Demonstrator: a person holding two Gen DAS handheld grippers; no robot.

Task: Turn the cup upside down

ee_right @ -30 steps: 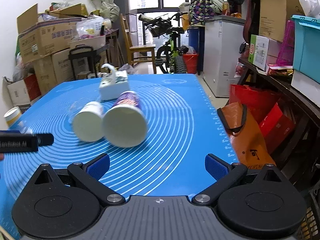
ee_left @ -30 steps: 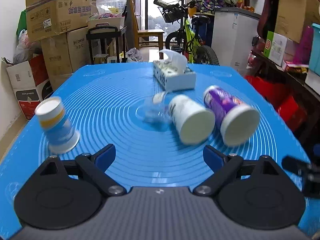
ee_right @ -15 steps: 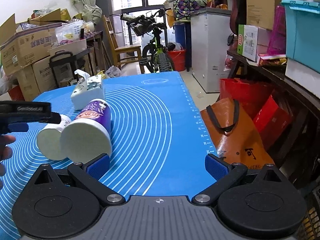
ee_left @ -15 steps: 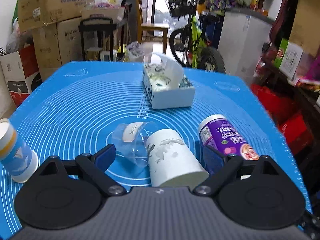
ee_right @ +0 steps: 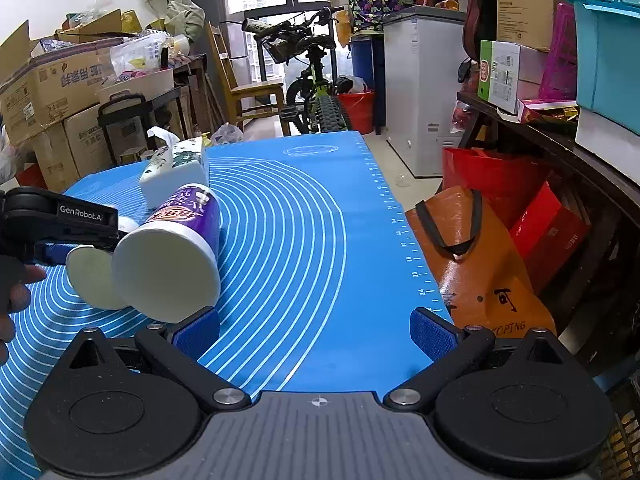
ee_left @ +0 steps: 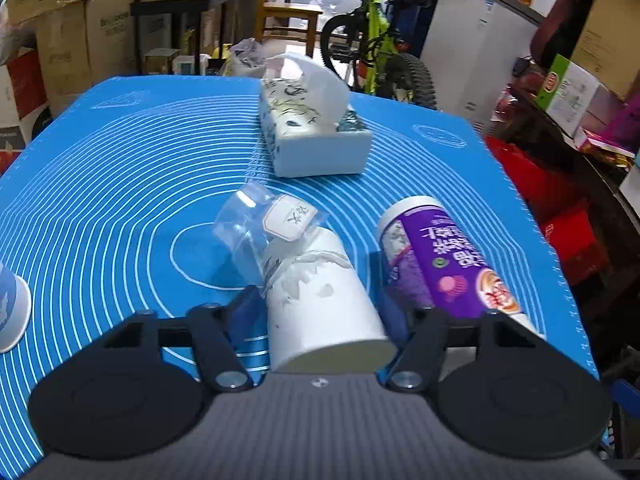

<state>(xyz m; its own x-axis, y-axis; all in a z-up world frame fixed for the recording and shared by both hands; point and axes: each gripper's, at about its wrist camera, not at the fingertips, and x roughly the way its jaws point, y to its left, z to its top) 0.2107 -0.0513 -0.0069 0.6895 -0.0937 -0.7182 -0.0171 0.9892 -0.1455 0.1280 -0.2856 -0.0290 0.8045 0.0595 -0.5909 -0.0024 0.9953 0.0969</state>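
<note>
A white paper cup [ee_left: 320, 304] lies on its side on the blue mat [ee_left: 120, 184], its open end toward me. My left gripper [ee_left: 318, 316] stands open around it, one blue pad on each side, without visibly squeezing it. A purple cup [ee_left: 436, 268] lies on its side just right of it. In the right wrist view the purple cup [ee_right: 176, 256] and the white cup [ee_right: 90, 276] lie at the left, with the left gripper [ee_right: 60, 224] over them. My right gripper [ee_right: 314, 334] is open and empty over the mat.
A tissue box [ee_left: 312, 132] stands behind the cups. A clear plastic bag [ee_left: 264, 224] lies at the white cup's far end. A blue and white cup [ee_left: 12, 308] stands upside down at the left edge. An orange bag [ee_right: 476, 264] sits right of the table.
My left gripper has moved forward and to the right until its open fingers flank the white cup. My right gripper has drifted a little closer to the purple cup.
</note>
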